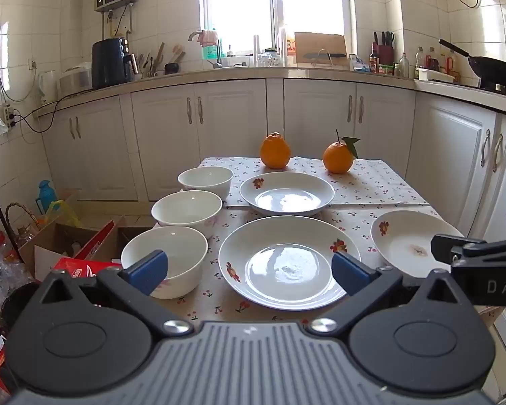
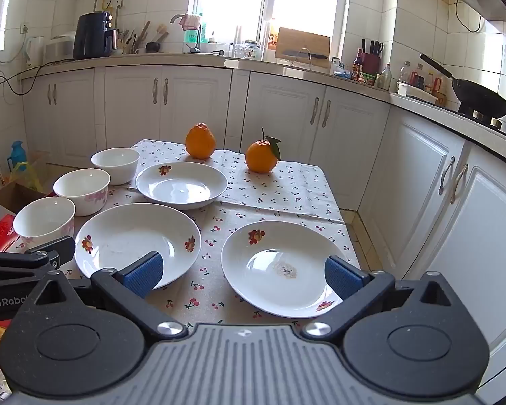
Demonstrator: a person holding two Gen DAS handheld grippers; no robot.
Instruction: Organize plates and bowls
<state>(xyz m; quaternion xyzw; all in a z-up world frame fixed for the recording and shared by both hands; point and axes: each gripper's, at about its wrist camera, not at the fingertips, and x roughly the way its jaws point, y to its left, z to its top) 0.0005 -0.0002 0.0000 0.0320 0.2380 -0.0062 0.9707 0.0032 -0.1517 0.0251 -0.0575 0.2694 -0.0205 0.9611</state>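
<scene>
Three white bowls stand in a row along the table's left edge: near [image 1: 165,260] [image 2: 44,220], middle [image 1: 187,210] [image 2: 82,189], far [image 1: 205,181] [image 2: 116,164]. Three white flowered plates lie on the cloth: near-left [image 1: 288,261] [image 2: 136,241], far [image 1: 286,193] [image 2: 181,184], near-right [image 1: 408,241] [image 2: 283,266]. My left gripper [image 1: 249,271] is open and empty, above the table's near edge before the near-left plate. My right gripper [image 2: 244,275] is open and empty, before the near-right plate.
Two oranges [image 1: 275,150] [image 1: 338,157] sit at the table's far end on the cherry-print cloth [image 2: 286,189]. Boxes and bags [image 1: 77,246] crowd the floor to the left. White cabinets [image 2: 431,182] stand close on the right and behind.
</scene>
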